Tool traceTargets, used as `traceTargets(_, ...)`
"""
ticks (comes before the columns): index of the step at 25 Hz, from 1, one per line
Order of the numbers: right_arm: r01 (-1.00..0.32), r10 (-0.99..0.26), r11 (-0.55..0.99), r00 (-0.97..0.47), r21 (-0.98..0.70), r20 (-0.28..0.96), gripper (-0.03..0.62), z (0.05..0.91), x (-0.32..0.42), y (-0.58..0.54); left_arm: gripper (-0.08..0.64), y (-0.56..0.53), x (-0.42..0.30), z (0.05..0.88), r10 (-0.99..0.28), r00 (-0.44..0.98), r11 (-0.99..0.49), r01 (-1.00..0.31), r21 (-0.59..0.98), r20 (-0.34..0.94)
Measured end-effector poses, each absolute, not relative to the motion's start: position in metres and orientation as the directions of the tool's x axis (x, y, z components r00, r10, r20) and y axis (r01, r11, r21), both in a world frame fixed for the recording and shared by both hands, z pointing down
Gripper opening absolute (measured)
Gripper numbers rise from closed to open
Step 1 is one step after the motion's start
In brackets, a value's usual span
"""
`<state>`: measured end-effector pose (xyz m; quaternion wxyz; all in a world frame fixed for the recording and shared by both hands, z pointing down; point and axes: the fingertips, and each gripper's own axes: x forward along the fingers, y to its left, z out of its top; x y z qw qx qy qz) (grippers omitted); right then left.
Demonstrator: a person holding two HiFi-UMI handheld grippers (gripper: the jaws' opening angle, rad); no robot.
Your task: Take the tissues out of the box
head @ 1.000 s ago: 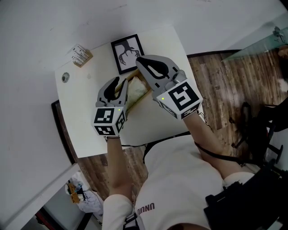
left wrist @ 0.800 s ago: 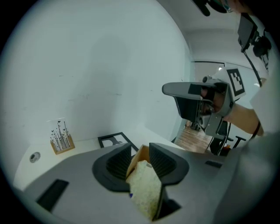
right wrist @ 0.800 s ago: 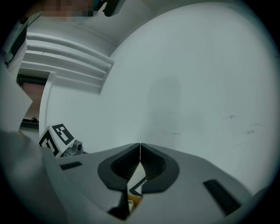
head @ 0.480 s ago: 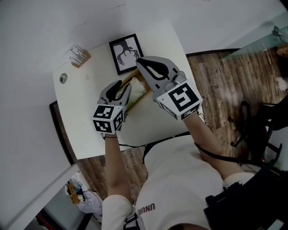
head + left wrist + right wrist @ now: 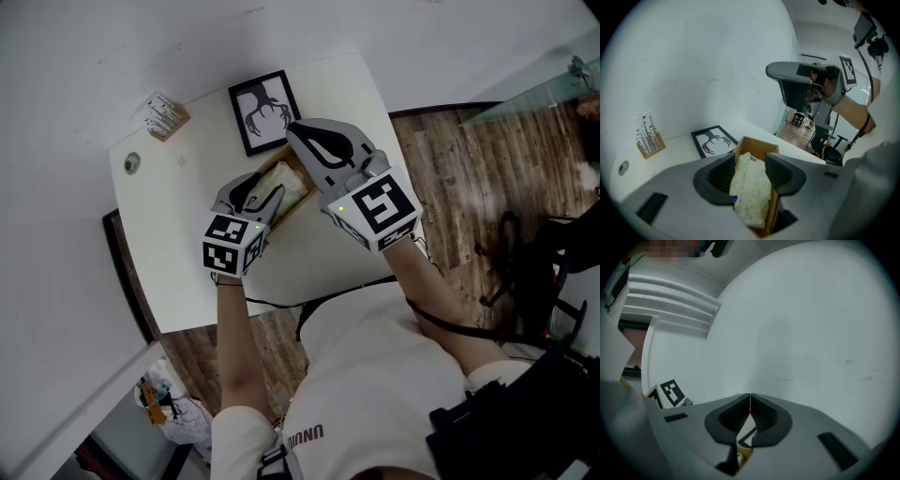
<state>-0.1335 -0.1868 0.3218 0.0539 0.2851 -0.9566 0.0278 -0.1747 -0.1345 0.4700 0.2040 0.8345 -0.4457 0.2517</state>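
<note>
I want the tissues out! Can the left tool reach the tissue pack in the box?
Probably yes. The left tool has just been opening its jaws, which straddle the pale patterned tissue pack poking from the open wooden box; nothing covers it.

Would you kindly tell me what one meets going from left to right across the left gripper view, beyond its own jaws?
Round disc → stick holder → framed picture → box → right gripper.

Bright, even indoor light across my head view and two gripper views.
Soft white light spreads over the table (image 5: pixel 159 234) and wall (image 5: pixel 811 333), leaving only faint shadows. My gripper views bulge like fisheyes, with black corners and a slightly blurred near foreground.
</note>
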Motion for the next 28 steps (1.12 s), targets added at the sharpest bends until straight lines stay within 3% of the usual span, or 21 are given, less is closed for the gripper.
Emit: traceTargets(28,-0.577,-0.567,0.816,-0.812,-0.043,0.137,0.02,0.331,-0.126,-0.194,0.198,-0.123,-0.161,0.506,-0.499,0.499,-0.602,-0.788,0.131,0.708)
